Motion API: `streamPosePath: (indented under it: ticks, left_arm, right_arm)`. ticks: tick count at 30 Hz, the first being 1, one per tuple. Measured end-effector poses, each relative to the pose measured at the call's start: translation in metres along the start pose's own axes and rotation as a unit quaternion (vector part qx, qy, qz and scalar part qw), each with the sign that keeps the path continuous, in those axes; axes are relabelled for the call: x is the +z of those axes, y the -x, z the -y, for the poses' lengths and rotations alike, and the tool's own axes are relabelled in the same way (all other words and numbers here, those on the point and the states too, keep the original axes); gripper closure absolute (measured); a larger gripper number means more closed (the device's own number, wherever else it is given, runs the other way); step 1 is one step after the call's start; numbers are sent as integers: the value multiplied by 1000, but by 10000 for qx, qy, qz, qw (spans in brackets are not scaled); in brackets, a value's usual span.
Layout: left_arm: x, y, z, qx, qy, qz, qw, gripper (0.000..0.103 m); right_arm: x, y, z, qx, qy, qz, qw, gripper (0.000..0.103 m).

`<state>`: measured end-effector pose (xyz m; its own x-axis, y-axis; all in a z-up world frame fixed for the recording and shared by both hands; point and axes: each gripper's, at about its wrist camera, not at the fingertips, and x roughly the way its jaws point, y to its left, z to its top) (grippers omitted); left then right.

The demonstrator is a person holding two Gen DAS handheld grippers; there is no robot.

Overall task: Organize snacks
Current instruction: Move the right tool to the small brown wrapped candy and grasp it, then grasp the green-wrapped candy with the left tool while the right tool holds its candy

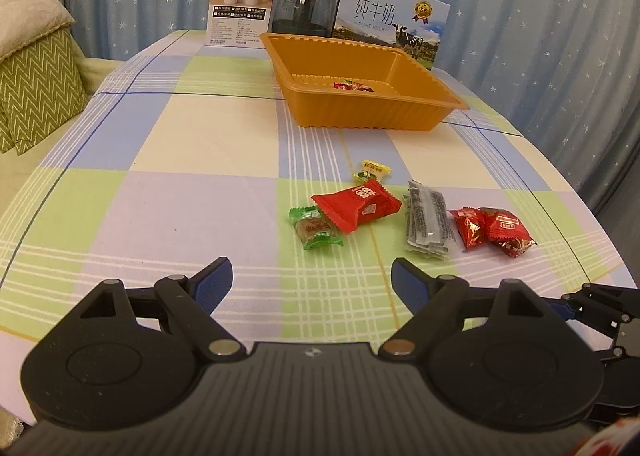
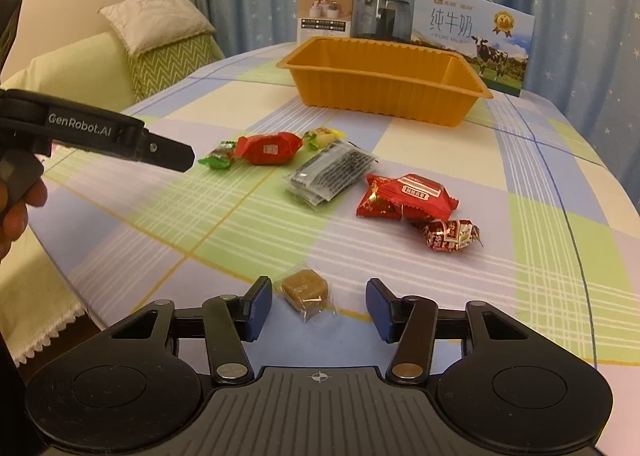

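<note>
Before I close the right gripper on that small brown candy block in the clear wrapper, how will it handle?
The small brown candy block looks solid and squarish, so it should neither squash nor roll. Its clear wrapper looks glossy and loose, so the open right gripper may slip on it. It looks light, so it could skid on the checked tablecloth when nudged.

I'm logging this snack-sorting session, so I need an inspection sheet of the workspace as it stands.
Surface: checked tablecloth covering the table.
Job's things: orange tray holding a few red sweets; wrapped snacks loose in front of it; brown candy between the right jaws, untouched.
Clutter: white box, dark jug, milk carton behind the tray.
Grippers: left gripper open, empty; right gripper open.
Cables: nothing seen.
Surroundings: starred blue curtain, green cushion.
</note>
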<state>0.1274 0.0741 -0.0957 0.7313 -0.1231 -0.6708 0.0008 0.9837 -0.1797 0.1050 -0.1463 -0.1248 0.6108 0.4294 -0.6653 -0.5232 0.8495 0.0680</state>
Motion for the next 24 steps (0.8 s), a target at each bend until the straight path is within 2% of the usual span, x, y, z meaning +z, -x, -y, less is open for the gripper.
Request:
streamPosePath:
  ticks: [1, 3, 11, 20, 23, 24]
  left_arm:
    - [0, 0, 0, -1, -2, 1, 10000, 18]
    - [-1, -1, 0, -8, 1, -14, 10000, 18]
    - [-3, -5, 3, -27, -31, -46, 10000, 18]
    - [2, -15, 8, 168, -162, 21, 9997, 19]
    - [7, -23, 10, 247, -202, 66, 9995, 23]
    - [8, -26, 12, 293, -241, 82, 9992, 27]
  right_arm:
    - [0, 0, 0, 13, -5, 9, 10000, 59]
    - [1, 0, -2, 41, 25, 19, 10000, 74]
    - [1, 0, -4, -15, 15, 64, 10000, 81]
    - [8, 5, 3, -154, -222, 339, 9991, 81]
    - [10, 5, 6, -199, -330, 404, 9984, 81]
    - [11, 5, 7, -219, -350, 419, 9983, 81]
